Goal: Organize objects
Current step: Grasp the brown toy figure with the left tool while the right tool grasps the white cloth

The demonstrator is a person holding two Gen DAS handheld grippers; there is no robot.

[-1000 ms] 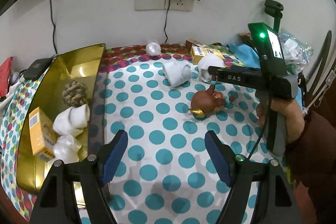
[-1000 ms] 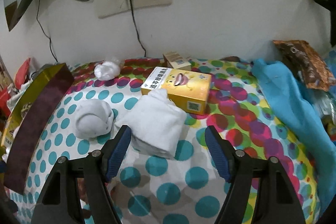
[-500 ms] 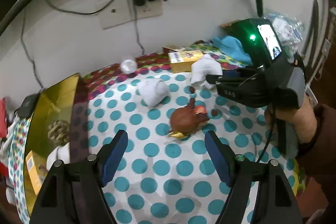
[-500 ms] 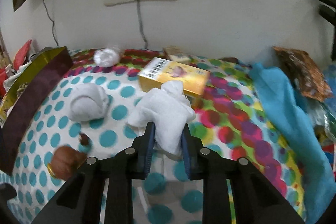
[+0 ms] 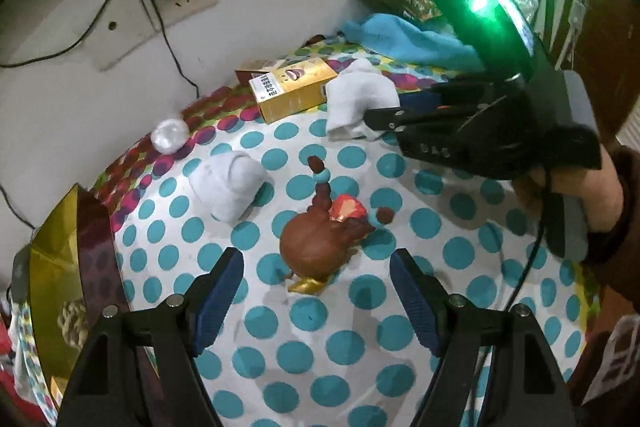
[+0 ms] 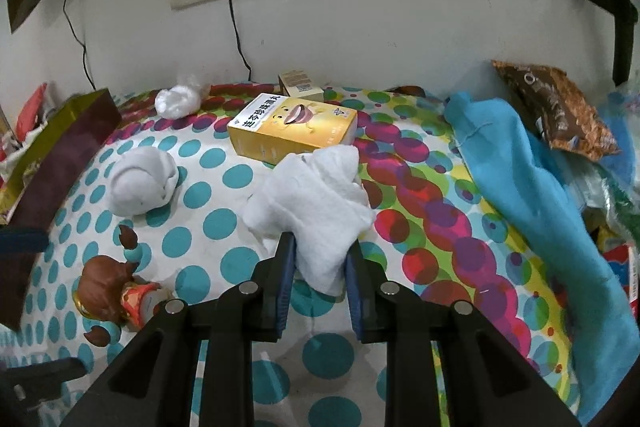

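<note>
My right gripper is shut on a white folded cloth and holds it just off the dotted tablecloth, in front of a yellow box. The cloth and the right gripper also show in the left wrist view. My left gripper is open and empty, hovering just before a brown doll figure lying on its side. A white rolled sock lies left of the doll. A gold tin box with items inside stands at the left.
A small white crumpled ball and a small carton sit by the wall under a socket with cables. A blue cloth and a brown snack bag lie at the right.
My right gripper closed on the white cloth and lifted it slightly. My left gripper swung right from the gold tin and moved up to the brown doll.
</note>
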